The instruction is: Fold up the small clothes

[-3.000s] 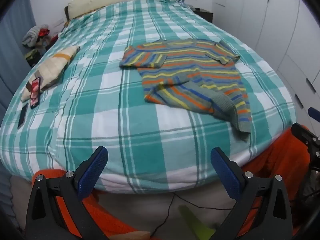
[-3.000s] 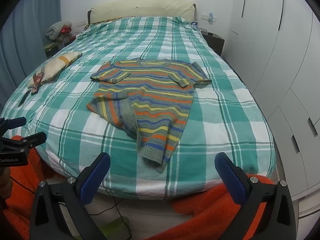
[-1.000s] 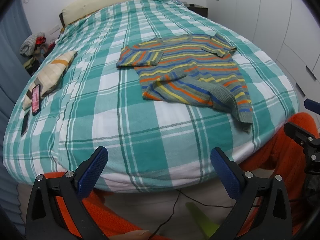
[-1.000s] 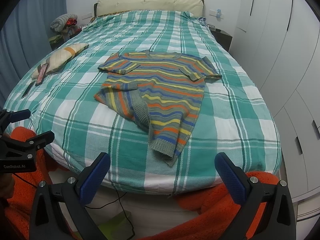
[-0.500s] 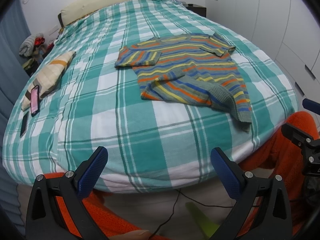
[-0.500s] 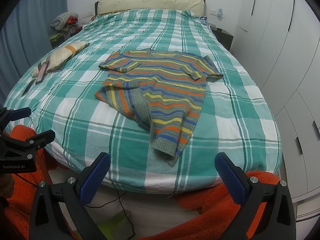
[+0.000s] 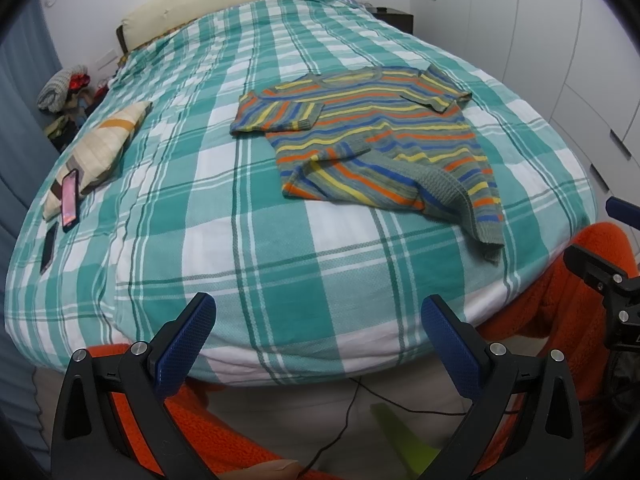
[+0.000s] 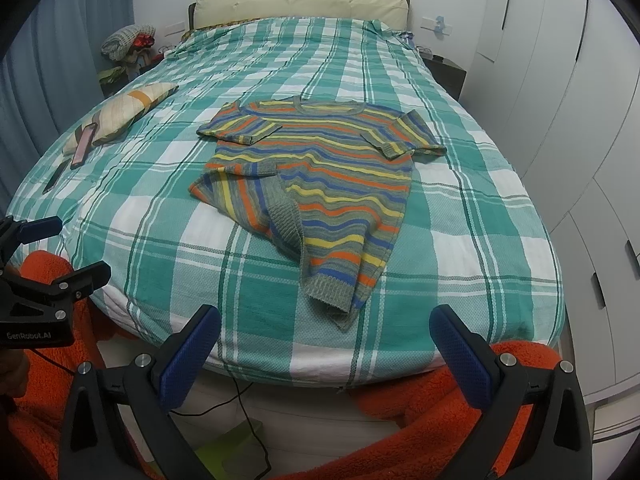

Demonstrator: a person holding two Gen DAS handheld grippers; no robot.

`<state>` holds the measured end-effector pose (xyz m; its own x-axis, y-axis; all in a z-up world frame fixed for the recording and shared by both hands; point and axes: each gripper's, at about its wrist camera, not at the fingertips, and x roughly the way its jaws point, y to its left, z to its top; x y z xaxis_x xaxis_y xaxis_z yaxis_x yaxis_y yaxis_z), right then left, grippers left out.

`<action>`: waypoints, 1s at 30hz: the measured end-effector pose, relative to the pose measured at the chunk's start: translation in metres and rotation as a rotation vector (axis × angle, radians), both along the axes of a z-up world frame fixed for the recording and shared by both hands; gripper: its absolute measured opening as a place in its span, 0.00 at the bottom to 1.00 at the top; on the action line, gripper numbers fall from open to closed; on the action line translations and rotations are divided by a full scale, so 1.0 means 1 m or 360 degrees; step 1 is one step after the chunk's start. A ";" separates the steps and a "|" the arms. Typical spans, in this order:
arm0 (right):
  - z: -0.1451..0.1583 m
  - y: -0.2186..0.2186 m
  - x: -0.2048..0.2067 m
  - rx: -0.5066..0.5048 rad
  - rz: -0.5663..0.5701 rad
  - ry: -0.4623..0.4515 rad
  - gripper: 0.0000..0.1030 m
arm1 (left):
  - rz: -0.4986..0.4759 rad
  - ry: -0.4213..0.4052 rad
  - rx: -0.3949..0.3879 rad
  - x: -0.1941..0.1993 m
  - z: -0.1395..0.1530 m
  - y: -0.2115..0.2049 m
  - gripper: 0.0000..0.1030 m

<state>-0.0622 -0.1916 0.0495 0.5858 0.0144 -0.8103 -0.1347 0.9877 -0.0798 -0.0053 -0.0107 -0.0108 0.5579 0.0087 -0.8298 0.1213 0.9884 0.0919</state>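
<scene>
A small striped knit sweater (image 7: pixel 376 140) (image 8: pixel 320 168) in grey, orange, yellow and blue lies on the green-and-white checked bed (image 7: pixel 224 208) (image 8: pixel 460 240), neck toward the headboard. Its lower left corner is turned over onto itself, and the hem reaches toward the bed's near edge. My left gripper (image 7: pixel 318 330) hangs open below the near edge of the bed, holding nothing. My right gripper (image 8: pixel 324 338) is open too, just short of the hem, with nothing between its blue pads (image 8: pixel 456 356).
A striped cushion (image 7: pixel 100 148) (image 8: pixel 124 112) with a pink phone (image 7: pixel 69 196) and a dark phone (image 7: pixel 49 244) lies at the bed's left side. White wardrobe doors (image 8: pixel 560 92) stand along the right. Orange fleece (image 8: pixel 440 432) and a black cable (image 7: pixel 340 420) sit below.
Both grippers have moved slightly closer to the bed and a little higher, so the sweater looks larger. Neither gripper has closed, and the sweater has not moved.
</scene>
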 end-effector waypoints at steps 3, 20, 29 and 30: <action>-0.001 0.000 -0.001 -0.0001 -0.0012 0.0000 1.00 | -0.0003 0.0014 0.0001 0.001 0.000 0.000 0.99; -0.006 -0.014 0.004 -0.0067 -0.0125 0.0060 1.00 | -0.0004 0.0038 0.0012 0.004 -0.006 0.003 0.99; -0.005 -0.018 0.006 -0.0086 -0.0166 0.0064 1.00 | -0.0009 0.0037 0.0028 0.005 -0.008 0.001 0.99; -0.005 -0.018 0.006 -0.0088 -0.0169 0.0065 1.00 | -0.0009 0.0036 0.0028 0.005 -0.008 0.001 0.99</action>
